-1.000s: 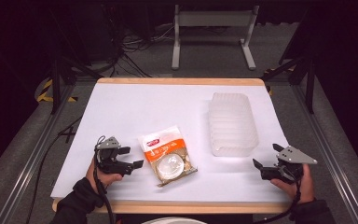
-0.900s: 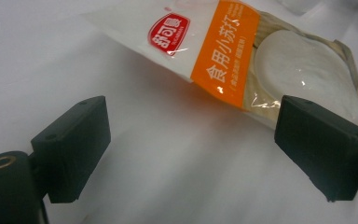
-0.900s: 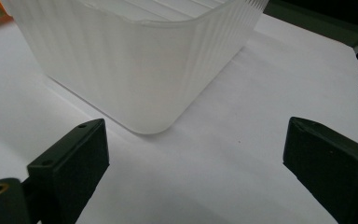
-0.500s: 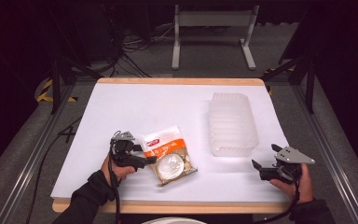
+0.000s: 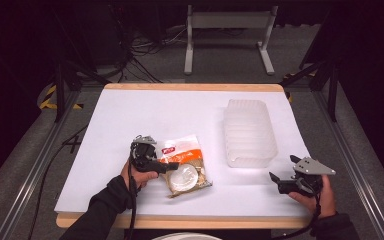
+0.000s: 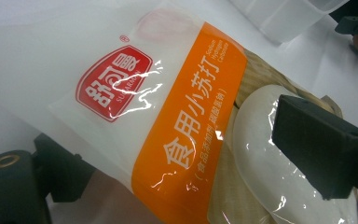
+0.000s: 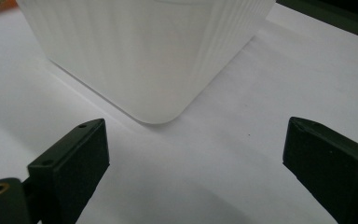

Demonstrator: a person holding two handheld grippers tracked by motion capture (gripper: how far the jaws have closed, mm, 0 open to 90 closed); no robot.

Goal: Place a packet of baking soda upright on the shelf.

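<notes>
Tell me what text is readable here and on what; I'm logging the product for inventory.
On the packet, red logo: "舒可曼" above "SUGARMAN".
Orange band, large white characters: "食用小苏打".
Orange band, top: "Sodium Hydrogen Carbonate", small and only just readable.
Orange band, bracketed small line: blurred, unreadable.
The plastic tub carries no text.

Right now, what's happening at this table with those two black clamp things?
A person holds a gripper in each hand. The left gripper is at a flat food packet on the white table, jaws open on either side of its edge. The right gripper hovers open near a ribbed clear plastic container, touching nothing.
</notes>
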